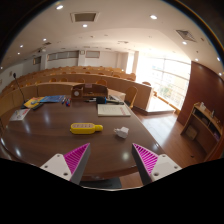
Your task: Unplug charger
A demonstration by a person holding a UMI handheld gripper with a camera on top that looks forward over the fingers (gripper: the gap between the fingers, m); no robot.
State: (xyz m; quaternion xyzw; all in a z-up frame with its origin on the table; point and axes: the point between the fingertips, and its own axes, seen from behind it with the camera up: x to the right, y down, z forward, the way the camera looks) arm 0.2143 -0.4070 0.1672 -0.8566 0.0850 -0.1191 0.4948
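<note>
My gripper (111, 160) is open and empty, its two pink pads spread wide above the near edge of a brown wooden table (60, 140). A small white object that looks like a charger (121, 132) lies on the table just ahead of the fingers, slightly toward the right finger. No cable or socket can be made out.
A yellow object (86, 127) lies on the table ahead of the left finger. A laptop (114, 104) and a dark device (88, 92) sit farther back, with a blue-and-yellow item (45, 101) and papers (19, 114) at far left. Rows of desks curve behind; a cabinet (204, 128) stands right.
</note>
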